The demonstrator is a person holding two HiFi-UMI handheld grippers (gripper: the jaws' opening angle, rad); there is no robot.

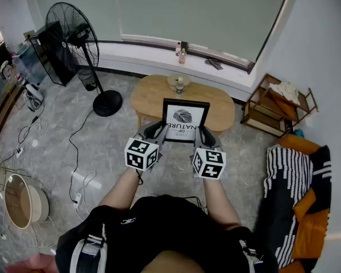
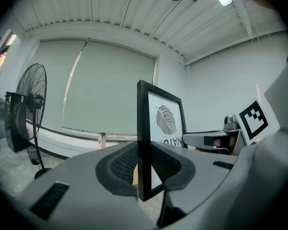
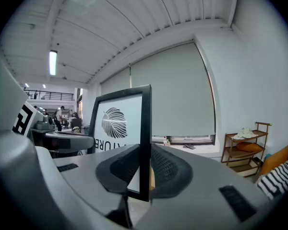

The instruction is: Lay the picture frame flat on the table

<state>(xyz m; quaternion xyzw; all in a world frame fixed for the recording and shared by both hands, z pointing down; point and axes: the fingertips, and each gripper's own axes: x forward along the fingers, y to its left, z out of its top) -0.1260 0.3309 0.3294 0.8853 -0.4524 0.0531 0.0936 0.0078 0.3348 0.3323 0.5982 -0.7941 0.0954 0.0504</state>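
A black picture frame (image 1: 185, 120) with a white leaf print is held upright above the near edge of the oval wooden table (image 1: 150, 95). My left gripper (image 1: 157, 131) is shut on its left side bar (image 2: 143, 147), and my right gripper (image 1: 203, 134) is shut on its right side bar (image 3: 145, 143). In both gripper views the frame (image 2: 164, 116) (image 3: 119, 123) stands edge-on between the dark pads, its print facing inward. The frame's bottom edge is hidden behind the grippers.
A small bottle and a bowl (image 1: 179, 83) sit at the table's far side. A black standing fan (image 1: 79, 44) is at the left, a wooden shelf rack (image 1: 278, 107) at the right, a striped and orange sofa (image 1: 304, 198) nearer right. Cables lie on the floor at left.
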